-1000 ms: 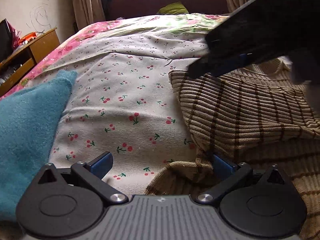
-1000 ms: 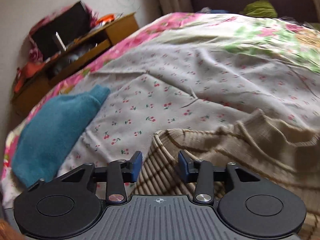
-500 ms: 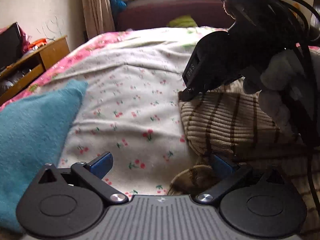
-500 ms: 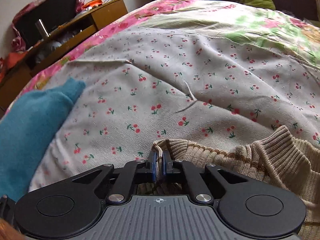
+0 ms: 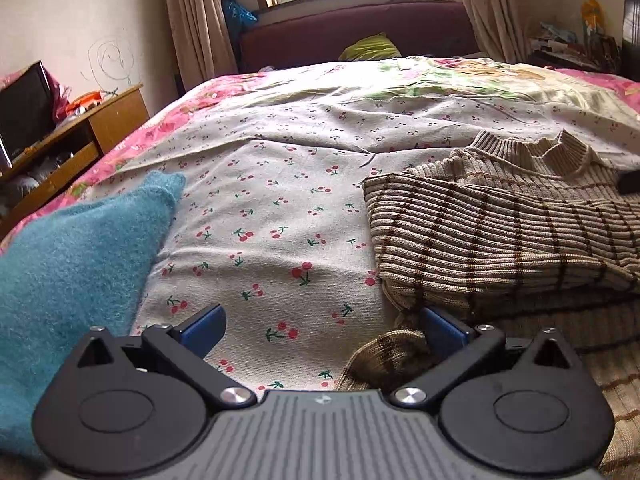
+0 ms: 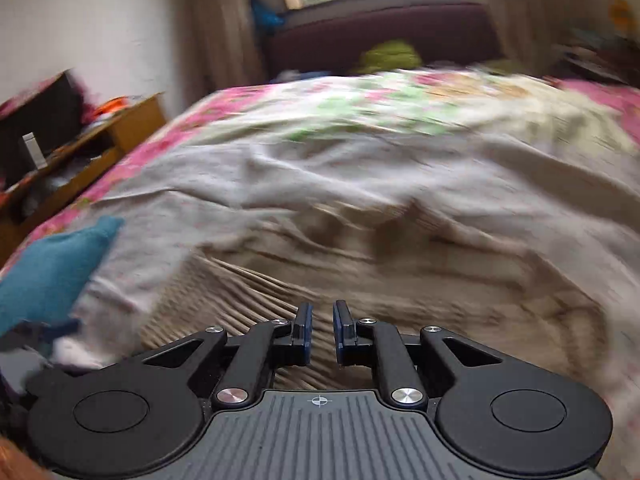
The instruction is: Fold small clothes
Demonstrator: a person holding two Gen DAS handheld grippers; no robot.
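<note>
Ribbed brown sweater lies right of centre on the bed, long axis left-right, folded edge just past our wide-open, empty left gripper, while our right gripper, jaws narrow, opening, nothing between, hovers over it.
</note>
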